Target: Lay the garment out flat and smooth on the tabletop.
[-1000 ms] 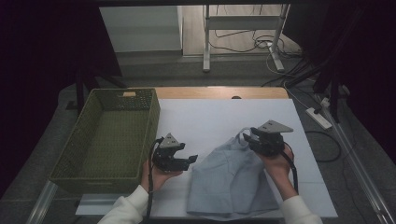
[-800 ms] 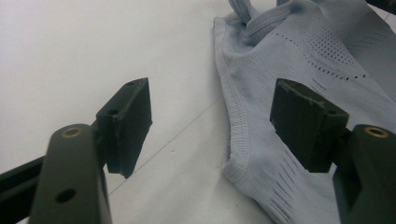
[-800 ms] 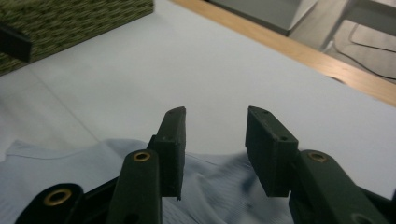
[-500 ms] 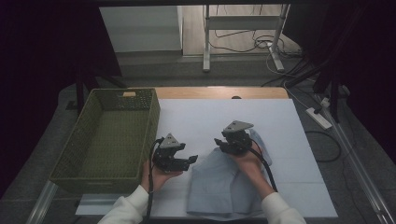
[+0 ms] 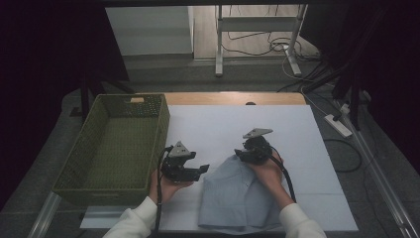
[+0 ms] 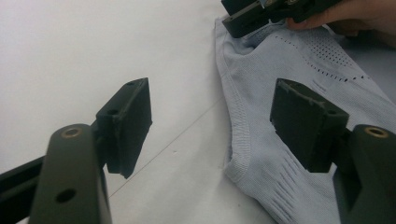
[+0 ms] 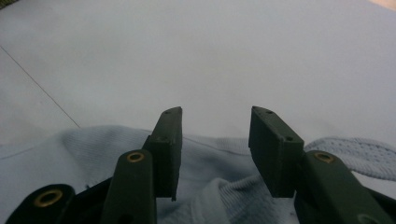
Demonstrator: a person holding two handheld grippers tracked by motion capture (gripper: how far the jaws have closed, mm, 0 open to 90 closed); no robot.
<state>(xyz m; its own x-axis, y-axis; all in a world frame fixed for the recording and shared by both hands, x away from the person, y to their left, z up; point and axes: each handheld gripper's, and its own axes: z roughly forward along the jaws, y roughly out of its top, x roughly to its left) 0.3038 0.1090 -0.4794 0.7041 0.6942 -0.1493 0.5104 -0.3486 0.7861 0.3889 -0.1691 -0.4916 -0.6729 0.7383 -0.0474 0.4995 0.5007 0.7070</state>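
Garment (image 5: 237, 198), light blue knit, lies on white table (image 5: 218, 129) near front edge; high view: right gripper (image 5: 246, 154) at its top edge, left gripper (image 5: 198, 172) just beside its left side, jaws apart; left gripper view: nothing between jaws, cloth under right jaw; right gripper view: jaws have just been opening, parted over cloth edge, no grip.

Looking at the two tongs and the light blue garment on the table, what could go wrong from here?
1. The right tongs hang open over the far edge of the light blue knit garment, their jaws having just been opening with no cloth pinched; closing now may catch only a thin fold that slips out.
2. The left tongs are open beside the garment's ribbed edge, not around it, so a lift could be one-sided and drag the cloth.
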